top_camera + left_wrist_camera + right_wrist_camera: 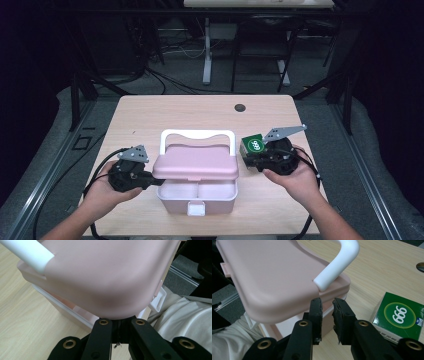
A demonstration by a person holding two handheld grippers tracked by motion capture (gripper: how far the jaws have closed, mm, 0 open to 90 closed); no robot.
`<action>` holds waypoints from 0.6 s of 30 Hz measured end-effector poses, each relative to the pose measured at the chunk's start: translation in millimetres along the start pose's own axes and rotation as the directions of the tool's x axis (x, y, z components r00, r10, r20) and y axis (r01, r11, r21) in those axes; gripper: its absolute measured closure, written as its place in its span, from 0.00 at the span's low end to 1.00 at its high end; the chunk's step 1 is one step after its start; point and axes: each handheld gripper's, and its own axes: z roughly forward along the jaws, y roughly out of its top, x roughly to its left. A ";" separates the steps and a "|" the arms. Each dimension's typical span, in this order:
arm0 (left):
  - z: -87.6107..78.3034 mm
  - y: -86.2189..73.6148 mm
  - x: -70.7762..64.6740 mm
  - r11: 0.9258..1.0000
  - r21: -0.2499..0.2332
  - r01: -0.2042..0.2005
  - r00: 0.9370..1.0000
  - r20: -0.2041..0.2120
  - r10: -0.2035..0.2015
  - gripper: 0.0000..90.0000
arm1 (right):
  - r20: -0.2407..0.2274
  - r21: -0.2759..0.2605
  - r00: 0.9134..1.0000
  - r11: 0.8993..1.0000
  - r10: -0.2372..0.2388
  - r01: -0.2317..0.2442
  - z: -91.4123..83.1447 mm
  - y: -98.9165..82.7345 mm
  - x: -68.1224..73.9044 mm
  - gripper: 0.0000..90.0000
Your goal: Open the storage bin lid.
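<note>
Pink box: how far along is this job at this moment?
Done: the lid is raised, with the left gripper shut on its corner. In hand: the right gripper sits beside the green carton, gripping nothing. Left: the carton is outside the box.

Pink box (pixel 196 185), lid (pixel 195 162) half-raised

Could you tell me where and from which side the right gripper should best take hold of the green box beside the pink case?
Probably across two opposite upright side faces of the green box, coming down from above. It lies flat on the table, printed face up, apart from the pink case, so its sides look free. The right gripper would need its narrowly parted jaws opened wider first.
</note>
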 end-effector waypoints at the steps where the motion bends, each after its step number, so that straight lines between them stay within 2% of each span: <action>1: -0.8 1.0 0.4 1.000 0.000 0.002 1.000 0.001 -0.002 1.00 | 0.002 0.001 1.000 1.000 -0.002 0.002 0.5 -1.7 1.0 0.87; 7: -3.7 6.3 1.7 1.000 0.001 0.003 1.000 -0.005 -0.003 1.00 | -0.020 0.008 1.000 1.000 0.001 -0.001 6.2 -11.5 7.7 0.90; 10: -5.4 9.3 3.1 1.000 0.001 0.004 1.000 -0.006 -0.004 1.00 | -0.032 0.023 0.999 1.000 -0.017 0.018 12.3 -15.8 14.8 0.90; 18: -9.6 17.2 6.0 1.000 -0.003 0.006 1.000 -0.016 -0.006 1.00 | -0.065 0.037 0.997 0.999 -0.029 0.032 25.2 -20.4 25.6 0.91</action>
